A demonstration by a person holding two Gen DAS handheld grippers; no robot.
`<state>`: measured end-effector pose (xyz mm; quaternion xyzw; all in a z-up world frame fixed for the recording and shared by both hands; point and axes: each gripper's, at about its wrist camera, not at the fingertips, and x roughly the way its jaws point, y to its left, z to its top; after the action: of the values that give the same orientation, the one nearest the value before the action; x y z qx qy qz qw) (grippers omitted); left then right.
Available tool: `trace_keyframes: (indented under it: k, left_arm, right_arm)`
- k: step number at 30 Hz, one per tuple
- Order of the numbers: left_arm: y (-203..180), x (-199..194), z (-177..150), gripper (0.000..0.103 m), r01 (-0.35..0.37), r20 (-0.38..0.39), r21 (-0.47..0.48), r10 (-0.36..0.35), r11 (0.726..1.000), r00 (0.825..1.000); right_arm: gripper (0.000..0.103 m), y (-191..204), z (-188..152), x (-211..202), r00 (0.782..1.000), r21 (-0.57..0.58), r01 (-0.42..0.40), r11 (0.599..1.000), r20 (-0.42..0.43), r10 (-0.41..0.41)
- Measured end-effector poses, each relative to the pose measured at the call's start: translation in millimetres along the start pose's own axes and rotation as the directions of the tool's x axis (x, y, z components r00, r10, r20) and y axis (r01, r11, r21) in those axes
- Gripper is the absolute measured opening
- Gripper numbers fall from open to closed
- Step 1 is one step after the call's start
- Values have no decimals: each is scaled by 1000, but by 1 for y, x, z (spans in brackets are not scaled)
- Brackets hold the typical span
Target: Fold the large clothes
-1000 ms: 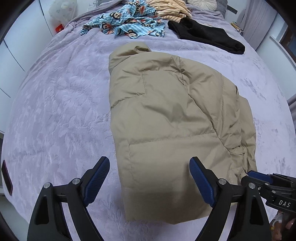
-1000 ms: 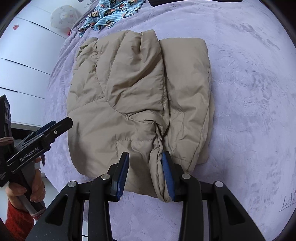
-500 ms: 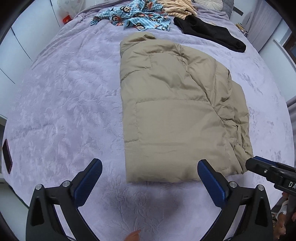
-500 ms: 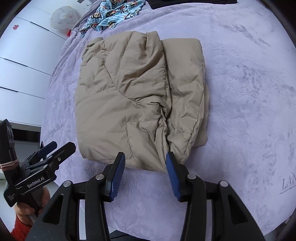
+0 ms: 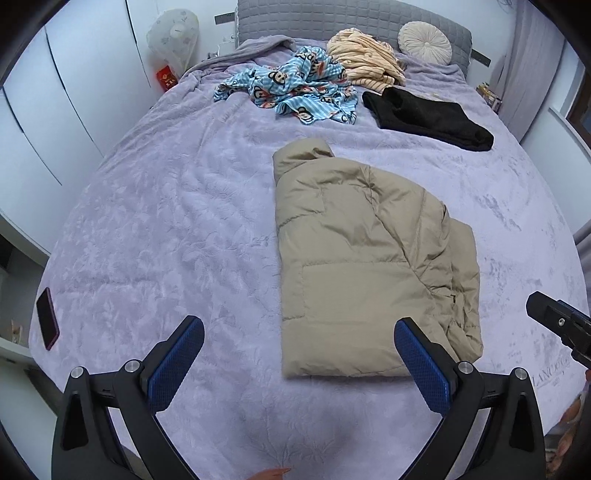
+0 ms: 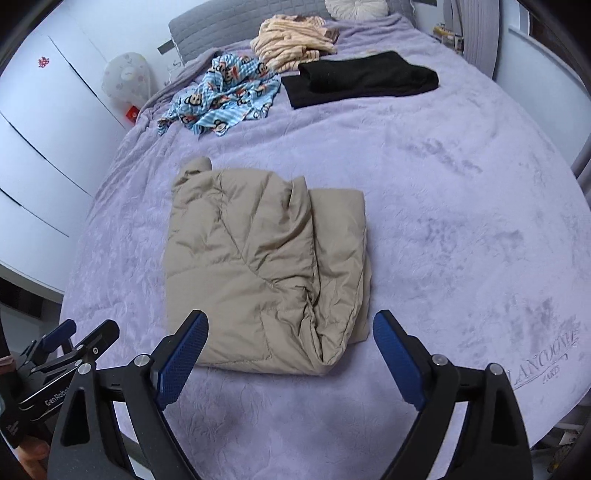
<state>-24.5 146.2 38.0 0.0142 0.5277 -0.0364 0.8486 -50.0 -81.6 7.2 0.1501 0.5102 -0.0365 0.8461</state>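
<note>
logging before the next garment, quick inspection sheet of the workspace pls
surface: lilac bedspread, covers the bed
job's things: tan puffer jacket folded lengthwise, lying flat, free of both claws
clutter: blue monkey-print cloth, striped cream garment, black garment, round cushion, phone at the bed's edge
grippers: left claw wide open, empty; right claw opening, nothing between the jaws
cables: nothing seen
surroundings: white wardrobe doors, grey headboard, covered fan
</note>
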Motion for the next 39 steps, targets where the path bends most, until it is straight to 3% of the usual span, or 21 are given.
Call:
trace_keyframes:
  k: [12, 39]
  left_arm:
    - [4, -36, 12, 103, -4, 59, -23, 5, 1000, 998]
    - [11, -41, 14, 103, -12, 67, -26, 14, 1000, 998]
  right_arm:
    - [92, 24, 12, -33, 996, -56, 43, 998, 81, -38]
    - [92, 32, 12, -36, 996, -58, 37, 998, 83, -32]
